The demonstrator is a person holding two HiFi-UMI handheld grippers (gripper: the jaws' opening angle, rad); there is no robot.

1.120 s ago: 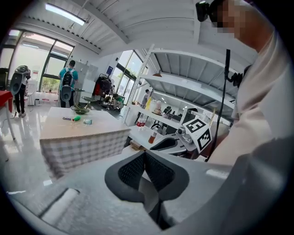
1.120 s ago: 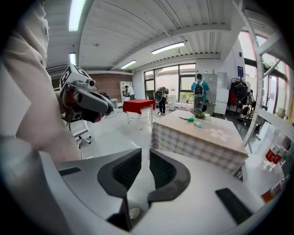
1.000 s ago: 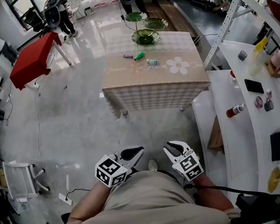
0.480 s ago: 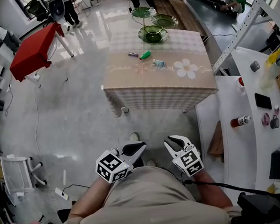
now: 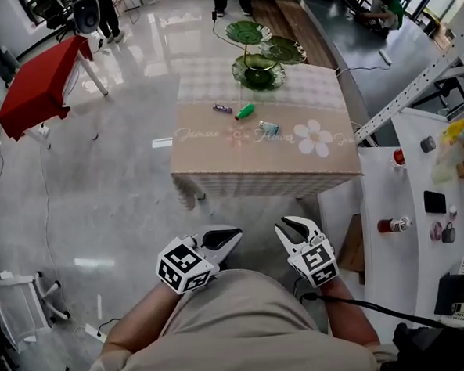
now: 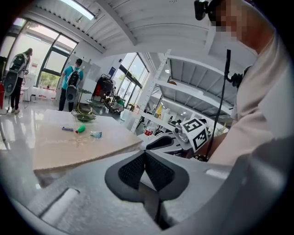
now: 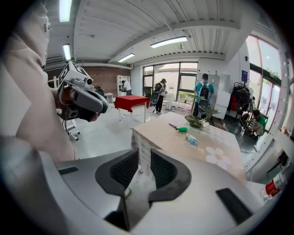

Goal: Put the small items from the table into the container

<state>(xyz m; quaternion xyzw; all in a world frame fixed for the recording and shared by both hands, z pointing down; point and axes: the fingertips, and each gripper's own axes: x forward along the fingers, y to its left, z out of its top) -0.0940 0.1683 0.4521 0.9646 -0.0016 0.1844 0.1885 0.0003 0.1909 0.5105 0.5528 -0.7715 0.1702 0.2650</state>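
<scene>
The left claw is clenched, its pads meeting at the tips with nothing between them. The right claw is released, its jaws standing apart around empty air. Both are held close in front of the person's body, over the grey floor and well apart from the cloth-covered surface ahead. On the surface's far half lie three small items: a purple item, a green item just beside it, and a small clear bottle nearer the flower print. The green tiered dish stands at the far edge, close behind them, and none of the items is in it. A red table stands off to the left.
</scene>
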